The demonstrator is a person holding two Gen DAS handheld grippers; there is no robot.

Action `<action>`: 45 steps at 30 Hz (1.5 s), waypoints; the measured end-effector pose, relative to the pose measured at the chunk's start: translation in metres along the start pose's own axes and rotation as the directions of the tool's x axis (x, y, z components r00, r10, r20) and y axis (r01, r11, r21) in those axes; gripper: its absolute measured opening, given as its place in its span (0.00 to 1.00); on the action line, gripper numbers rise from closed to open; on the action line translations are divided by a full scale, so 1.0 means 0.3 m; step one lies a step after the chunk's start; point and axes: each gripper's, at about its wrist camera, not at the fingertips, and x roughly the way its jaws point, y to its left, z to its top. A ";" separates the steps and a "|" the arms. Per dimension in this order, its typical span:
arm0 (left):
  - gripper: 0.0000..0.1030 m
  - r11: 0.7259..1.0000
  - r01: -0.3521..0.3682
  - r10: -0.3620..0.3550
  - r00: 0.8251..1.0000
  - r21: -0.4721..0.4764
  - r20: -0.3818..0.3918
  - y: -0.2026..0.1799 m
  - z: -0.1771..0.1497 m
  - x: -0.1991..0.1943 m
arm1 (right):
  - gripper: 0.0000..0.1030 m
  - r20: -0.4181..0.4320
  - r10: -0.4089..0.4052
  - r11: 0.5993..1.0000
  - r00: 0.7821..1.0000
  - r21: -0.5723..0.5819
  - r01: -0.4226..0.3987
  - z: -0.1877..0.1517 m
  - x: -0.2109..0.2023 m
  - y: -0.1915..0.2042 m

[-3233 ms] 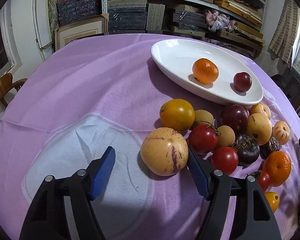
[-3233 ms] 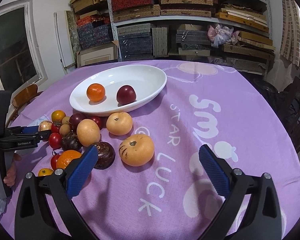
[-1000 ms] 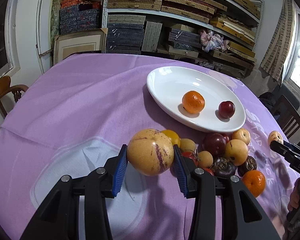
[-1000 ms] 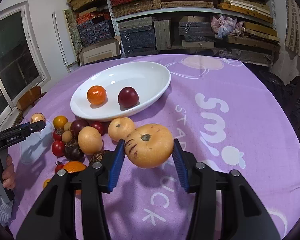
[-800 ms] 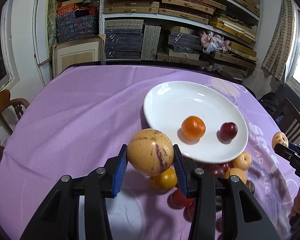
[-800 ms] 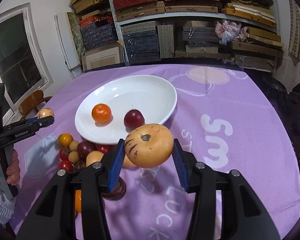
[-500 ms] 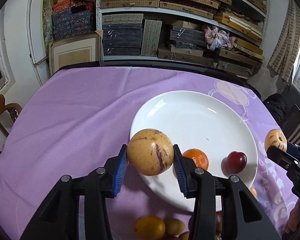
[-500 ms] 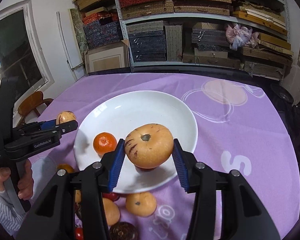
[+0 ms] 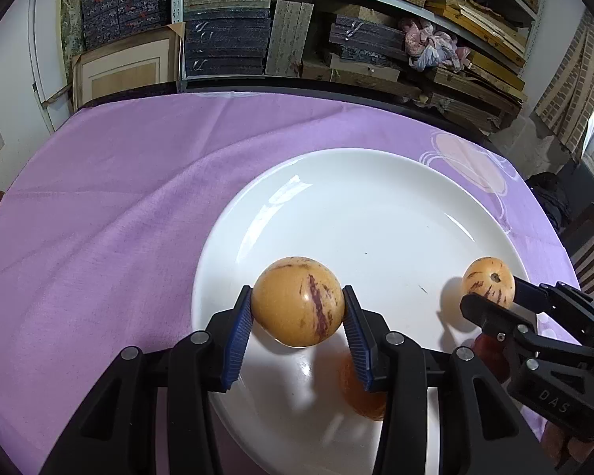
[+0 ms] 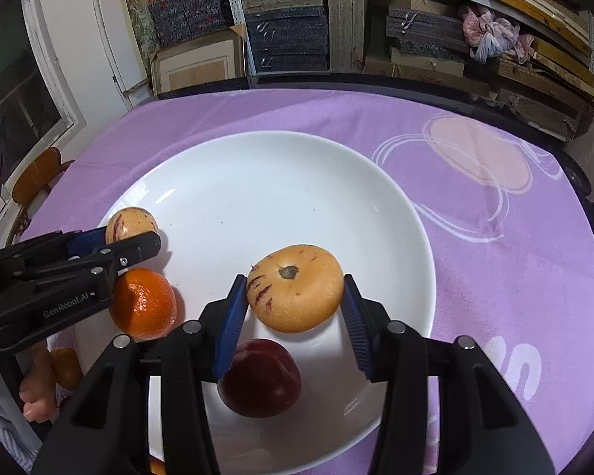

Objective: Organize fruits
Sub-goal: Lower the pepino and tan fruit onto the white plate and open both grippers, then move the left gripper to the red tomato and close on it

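My left gripper (image 9: 297, 312) is shut on a round yellow fruit with purple streaks (image 9: 297, 306), held above the near left part of the white plate (image 9: 376, 206). My right gripper (image 10: 295, 297) is shut on a similar yellow streaked fruit (image 10: 295, 289) over the plate (image 10: 277, 182). An orange (image 10: 144, 303) and a dark red plum (image 10: 259, 384) lie on the plate under the grippers. In the left wrist view the right gripper (image 9: 491, 293) and its fruit (image 9: 488, 277) show at the right. The left gripper (image 10: 132, 233) enters the right wrist view from the left.
A purple cloth (image 9: 111, 182) covers the round table. Shelves with stacked boxes (image 9: 225, 39) stand behind its far edge. A hand (image 10: 35, 392) grips the left tool's handle, with another loose fruit (image 10: 65, 366) beside it. Wooden chairs stand at both sides.
Both grippers have carried their yellow fruits forward from beside the fruit pile to above the plate. The pile has slid out of view below. Both grips look unchanged.
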 end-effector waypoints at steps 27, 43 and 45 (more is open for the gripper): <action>0.69 0.995 0.007 -0.024 0.983 0.098 0.180 0.003 -0.570 -0.476 | 0.94 0.393 -0.059 0.986 0.918 0.165 -0.007 -0.604 -0.612 -0.054; 0.85 0.995 -0.029 0.016 0.990 0.095 0.138 0.004 -0.554 -0.399 | 0.96 0.372 -0.065 0.972 0.926 0.234 -0.025 -0.595 -0.591 -0.114; 0.85 0.995 -0.035 0.023 0.991 0.093 0.129 -0.002 -0.541 -0.386 | 0.96 0.373 -0.065 0.972 0.926 0.235 -0.026 -0.596 -0.590 -0.113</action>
